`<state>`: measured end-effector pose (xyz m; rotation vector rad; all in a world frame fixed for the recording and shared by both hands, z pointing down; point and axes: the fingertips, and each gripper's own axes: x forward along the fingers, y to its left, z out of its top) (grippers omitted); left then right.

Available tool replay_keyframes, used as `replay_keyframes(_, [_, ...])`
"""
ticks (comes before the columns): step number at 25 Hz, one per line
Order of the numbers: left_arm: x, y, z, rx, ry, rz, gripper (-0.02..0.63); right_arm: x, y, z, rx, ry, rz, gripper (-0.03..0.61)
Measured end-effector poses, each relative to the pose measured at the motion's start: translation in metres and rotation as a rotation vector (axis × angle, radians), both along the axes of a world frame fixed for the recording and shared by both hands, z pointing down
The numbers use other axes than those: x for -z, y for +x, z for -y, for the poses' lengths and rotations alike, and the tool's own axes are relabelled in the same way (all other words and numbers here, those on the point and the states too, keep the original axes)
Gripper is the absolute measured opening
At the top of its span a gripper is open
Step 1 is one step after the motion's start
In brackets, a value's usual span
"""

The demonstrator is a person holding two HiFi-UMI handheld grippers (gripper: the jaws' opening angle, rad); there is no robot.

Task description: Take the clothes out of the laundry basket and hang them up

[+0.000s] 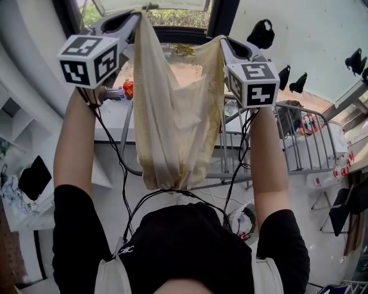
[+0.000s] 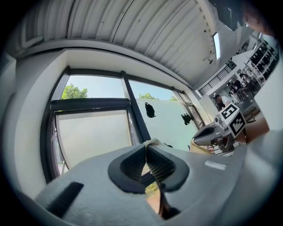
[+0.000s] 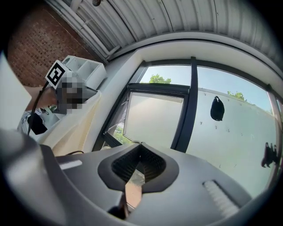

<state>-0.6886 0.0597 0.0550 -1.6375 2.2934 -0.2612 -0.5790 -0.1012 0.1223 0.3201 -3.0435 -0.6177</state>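
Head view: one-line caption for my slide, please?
A cream garment hangs raised before a window, left gripper and right gripper each shut on a top edge.

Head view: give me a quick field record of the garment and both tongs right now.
garment: cream cloth, held up in front of the window, hanging in folds
left tongs: shut on the garment's top edge
right tongs: shut on the garment's other top corner
hung up: not yet, the cloth is carried by the tongs alone
nearby: metal rack lower down, on the person's right
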Motion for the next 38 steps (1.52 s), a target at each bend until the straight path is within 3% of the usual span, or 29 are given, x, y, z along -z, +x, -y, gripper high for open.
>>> replay_keyframes(8, [0.012,-0.020,0.019,0.127,-0.038,0.179,0.009,0.030,-0.065,0.021,0.042,0.075,-0.004,0.015])
replay_keyframes(12, [0.022,-0.032,0.019,0.176,-0.013,0.196,0.009,0.056,-0.088,0.041,0.027,0.116,-0.008,0.015])
replay_keyframes(18, [0.038,-0.042,0.021,0.252,0.008,0.225,0.009,0.137,-0.096,0.102,-0.101,0.135,0.112,0.015])
replay_keyframes(23, [0.046,-0.044,0.010,0.306,0.011,0.257,0.009,0.170,-0.107,0.106,-0.096,0.220,0.109,0.015])
replay_keyframes(25, [0.046,-0.043,0.008,0.312,0.007,0.254,0.009,0.174,-0.110,0.109,-0.099,0.199,0.121,0.015])
replay_keyframes(27, [0.042,-0.041,0.004,0.301,0.003,0.237,0.009,0.171,-0.120,0.102,-0.076,0.173,0.116,0.015])
replay_keyframes(33, [0.001,-0.031,-0.009,0.306,-0.105,0.242,0.009,0.090,-0.173,0.050,0.048,0.260,-0.051,0.015])
replay_keyframes(38, [-0.041,-0.028,-0.023,0.290,-0.139,0.171,0.009,0.029,-0.186,0.019,0.112,0.281,-0.124,0.015])
